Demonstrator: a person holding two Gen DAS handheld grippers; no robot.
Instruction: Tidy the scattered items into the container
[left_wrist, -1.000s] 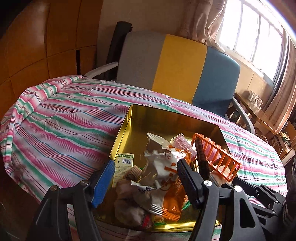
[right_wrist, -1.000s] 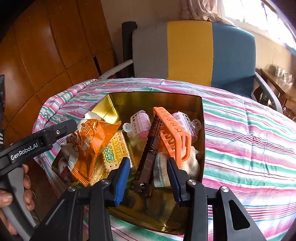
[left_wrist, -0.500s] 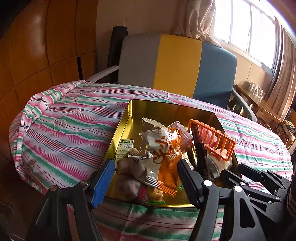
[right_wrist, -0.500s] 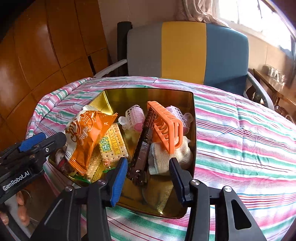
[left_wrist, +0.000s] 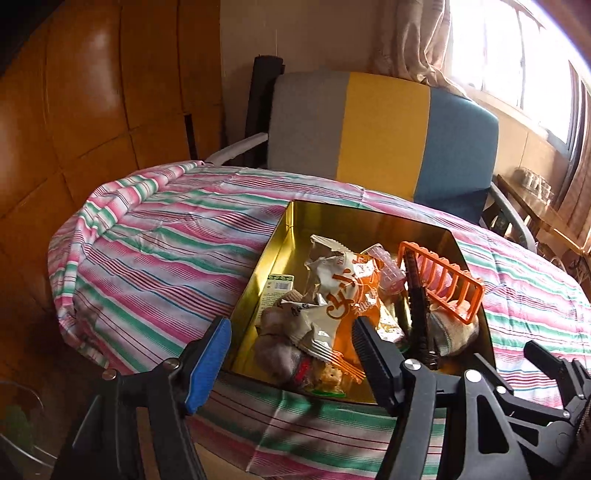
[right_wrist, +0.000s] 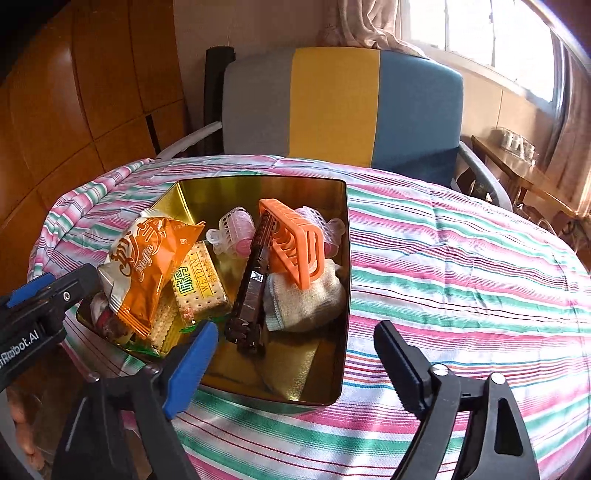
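A gold tin box (right_wrist: 341, 295) (left_wrist: 258, 284) sits on the striped tablecloth. It holds an orange snack bag (right_wrist: 147, 266) (left_wrist: 340, 299), a cracker pack (right_wrist: 197, 280), pink hair rollers (right_wrist: 236, 232), an orange plastic rack (right_wrist: 295, 243) (left_wrist: 443, 284), a black comb (right_wrist: 251, 291) and a folded cloth (right_wrist: 306, 299). My left gripper (left_wrist: 291, 354) is open and empty, back from the tin's near edge. My right gripper (right_wrist: 295, 354) is open and empty, above the tin's near side. The left gripper also shows at the left of the right wrist view (right_wrist: 40, 295).
The round table is covered by a pink, green and white striped cloth (right_wrist: 461, 258) (left_wrist: 155, 251). A grey, yellow and blue armchair (right_wrist: 343, 107) (left_wrist: 380, 129) stands behind it. Wooden wall panels are on the left, and a side table (right_wrist: 517, 162) is by the window.
Both grippers have pulled back from the tin and away from the items. The right gripper's jaws have opened wider. The items in the tin have stayed put.
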